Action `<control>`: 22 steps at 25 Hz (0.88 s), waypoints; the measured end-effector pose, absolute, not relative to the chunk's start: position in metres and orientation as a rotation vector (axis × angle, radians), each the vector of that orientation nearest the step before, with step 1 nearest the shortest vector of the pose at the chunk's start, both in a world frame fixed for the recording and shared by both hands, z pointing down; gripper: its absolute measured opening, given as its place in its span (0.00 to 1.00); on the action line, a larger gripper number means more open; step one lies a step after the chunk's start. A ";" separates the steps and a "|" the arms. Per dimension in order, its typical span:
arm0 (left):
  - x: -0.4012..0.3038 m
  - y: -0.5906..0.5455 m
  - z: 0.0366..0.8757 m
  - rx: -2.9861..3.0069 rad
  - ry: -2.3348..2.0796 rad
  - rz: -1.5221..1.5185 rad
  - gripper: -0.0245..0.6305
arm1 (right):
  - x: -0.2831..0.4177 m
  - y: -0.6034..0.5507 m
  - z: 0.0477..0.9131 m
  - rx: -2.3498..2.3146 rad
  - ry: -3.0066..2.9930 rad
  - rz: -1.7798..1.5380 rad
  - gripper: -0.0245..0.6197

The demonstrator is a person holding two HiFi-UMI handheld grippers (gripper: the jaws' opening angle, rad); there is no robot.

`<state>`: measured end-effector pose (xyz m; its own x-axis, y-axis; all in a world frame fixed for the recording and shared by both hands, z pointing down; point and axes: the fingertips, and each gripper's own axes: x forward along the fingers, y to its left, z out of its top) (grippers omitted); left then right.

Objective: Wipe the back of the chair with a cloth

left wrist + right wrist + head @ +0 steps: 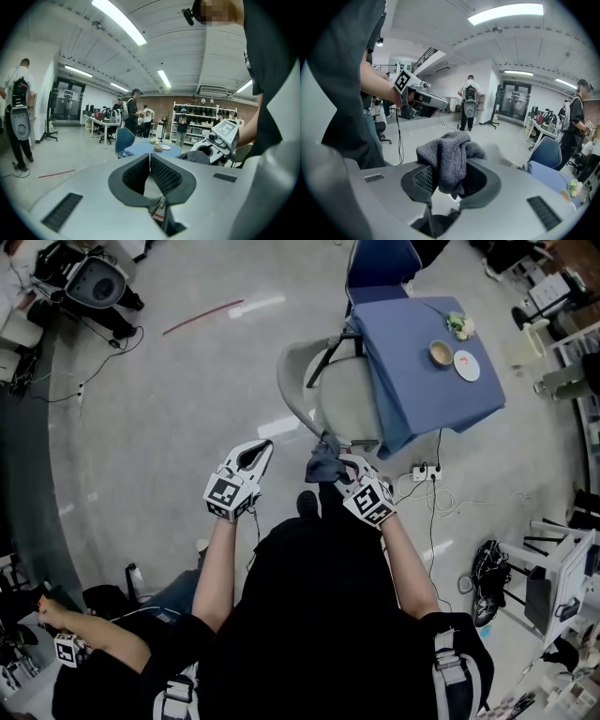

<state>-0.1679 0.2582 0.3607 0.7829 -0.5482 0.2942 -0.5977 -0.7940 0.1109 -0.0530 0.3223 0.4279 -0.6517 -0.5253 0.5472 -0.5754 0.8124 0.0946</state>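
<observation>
A pale grey chair (pixel 339 401) stands ahead of me, its curved back (pixel 288 381) on the left side, and it shows again behind the cloth in the right gripper view (pixel 505 155). My right gripper (pixel 341 463) is shut on a dark grey cloth (pixel 323 466), which bunches up over the jaws (pixel 447 157). It hangs just short of the chair's near edge. My left gripper (pixel 266 446) is held to the left of the cloth, shut with nothing in it (pixel 150 157). Each gripper view shows the other gripper (pixel 220 140) (pixel 436 99).
A table under a blue cloth (pixel 427 371) touches the chair's right side and carries a bowl (pixel 441 353) and a plate (pixel 466 366). A blue chair (pixel 380 266) stands beyond it. A power strip and cables (pixel 427 472) lie on the floor. Another person (pixel 103 643) crouches at lower left.
</observation>
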 end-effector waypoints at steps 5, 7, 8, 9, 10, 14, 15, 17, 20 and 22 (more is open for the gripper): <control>-0.164 0.239 0.354 2.776 -0.915 0.370 0.08 | -0.049 0.295 0.426 0.795 -2.426 0.109 0.23; -0.166 0.233 0.356 2.764 -0.928 0.388 0.08 | -0.051 0.287 0.426 0.783 -2.437 0.112 0.23; -0.165 0.229 0.358 2.756 -0.934 0.395 0.08 | -0.050 0.284 0.426 0.773 -2.442 0.116 0.23; -0.163 0.223 0.359 2.751 -0.938 0.398 0.08 | -0.049 0.279 0.429 0.761 -2.444 0.120 0.23; -0.159 0.217 0.360 2.746 -0.940 0.395 0.08 | -0.046 0.274 0.432 0.749 -2.444 0.124 0.23; -0.147 0.195 0.362 2.715 -0.967 0.381 0.08 | -0.034 0.253 0.446 0.691 -2.447 0.144 0.23; -0.146 0.190 0.363 2.707 -0.978 0.385 0.08 | -0.032 0.247 0.448 0.676 -2.451 0.150 0.23; -0.142 0.177 0.365 2.690 -1.001 0.396 0.08 | -0.028 0.233 0.451 0.646 -2.461 0.158 0.23; -0.135 0.155 0.366 2.670 -1.040 0.410 0.08 | -0.023 0.210 0.457 0.589 -2.469 0.148 0.23; -0.132 0.141 0.366 2.657 -1.062 0.415 0.08 | -0.022 0.194 0.461 0.540 -2.464 0.110 0.23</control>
<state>-0.1319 0.1405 0.3660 0.6939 -0.6289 0.3507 -0.7000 -0.7032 0.1241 -0.0218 0.1936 0.4614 -0.7328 -0.3539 0.5811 -0.4043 0.9134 0.0464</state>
